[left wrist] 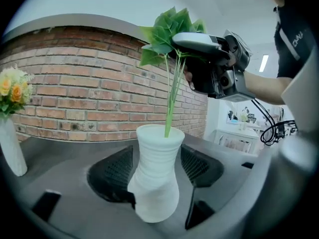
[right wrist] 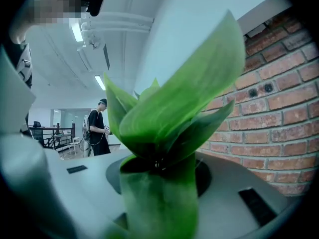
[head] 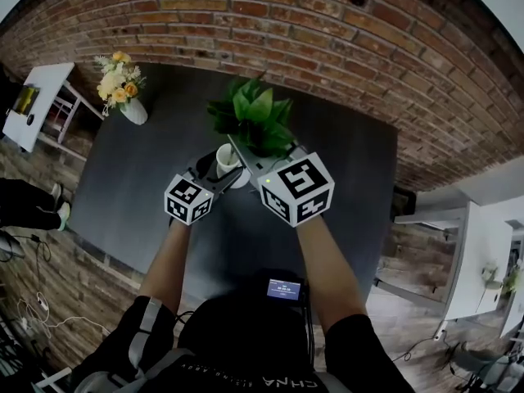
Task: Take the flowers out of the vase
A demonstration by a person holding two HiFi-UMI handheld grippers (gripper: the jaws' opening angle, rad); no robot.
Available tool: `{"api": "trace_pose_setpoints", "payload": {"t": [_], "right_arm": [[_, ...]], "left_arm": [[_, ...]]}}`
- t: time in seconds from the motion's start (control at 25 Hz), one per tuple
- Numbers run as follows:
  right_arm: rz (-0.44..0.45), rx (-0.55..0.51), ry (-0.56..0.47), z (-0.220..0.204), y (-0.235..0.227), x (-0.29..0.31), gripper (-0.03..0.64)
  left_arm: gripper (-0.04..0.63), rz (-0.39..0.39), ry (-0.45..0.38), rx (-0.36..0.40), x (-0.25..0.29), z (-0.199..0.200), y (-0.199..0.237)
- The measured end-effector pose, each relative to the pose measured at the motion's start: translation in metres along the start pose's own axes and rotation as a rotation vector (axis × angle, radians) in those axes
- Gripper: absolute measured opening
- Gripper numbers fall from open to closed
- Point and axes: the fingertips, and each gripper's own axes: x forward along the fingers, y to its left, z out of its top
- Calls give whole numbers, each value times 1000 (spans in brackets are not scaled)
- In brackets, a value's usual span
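A white ribbed vase (left wrist: pixel 155 183) stands on the dark table (head: pixel 147 187) between my left gripper's (head: pixel 224 173) black pads (left wrist: pixel 112 176), which press on its sides. A green leafy sprig (head: pixel 258 119) rises from it on a thin stem (left wrist: pixel 172 96), whose lower end is still inside the vase mouth. My right gripper (left wrist: pixel 182 40) is shut on the sprig just under the leaves, above the vase. In the right gripper view the leaves (right wrist: pixel 164 133) fill the space between the jaws and hide the pads.
A second white vase (head: pixel 133 110) with yellow flowers (head: pixel 117 79) stands at the table's far left corner. A brick wall (head: pixel 327 39) runs behind the table. White side tables (head: pixel 33 101) stand left and right. A person (right wrist: pixel 98 128) stands far off in the room.
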Motion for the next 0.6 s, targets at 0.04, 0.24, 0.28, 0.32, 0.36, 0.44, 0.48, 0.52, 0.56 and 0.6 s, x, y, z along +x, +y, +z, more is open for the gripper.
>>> {"api": "trace_pose_setpoints", "payload": {"t": [0.04, 0.24, 0.28, 0.32, 0.36, 0.44, 0.48, 0.52, 0.56, 0.6], "right_arm": [[-4, -5, -11, 8, 0, -4, 101], [-22, -13, -76, 48, -2, -29, 101], [-25, -14, -92, 56, -2, -35, 101], [-30, -17, -110, 64, -2, -41, 101], [-35, -22, -129, 72, -2, -47, 101], [-49, -34, -157, 88, -3, -62, 101], [-55, -41, -163, 93, -4, -69, 101], [-62, -49, -163, 95, -5, -77, 101], [-69, -56, -156, 94, -7, -84, 101], [-80, -60, -142, 90, -9, -91, 101]], "left_arm": [[284, 3, 0, 3, -3, 2, -1], [284, 27, -22, 34, -26, 16, -5], [284, 32, -28, 41, -31, 20, -6], [284, 38, -33, 49, -37, 23, -7], [284, 44, -38, 56, -42, 27, -7], [284, 54, -50, 64, -51, 34, -8], [284, 58, -56, 64, -56, 36, -9], [284, 63, -62, 63, -61, 38, -11], [284, 68, -68, 60, -67, 39, -12], [284, 74, -74, 58, -73, 40, -13]]}}
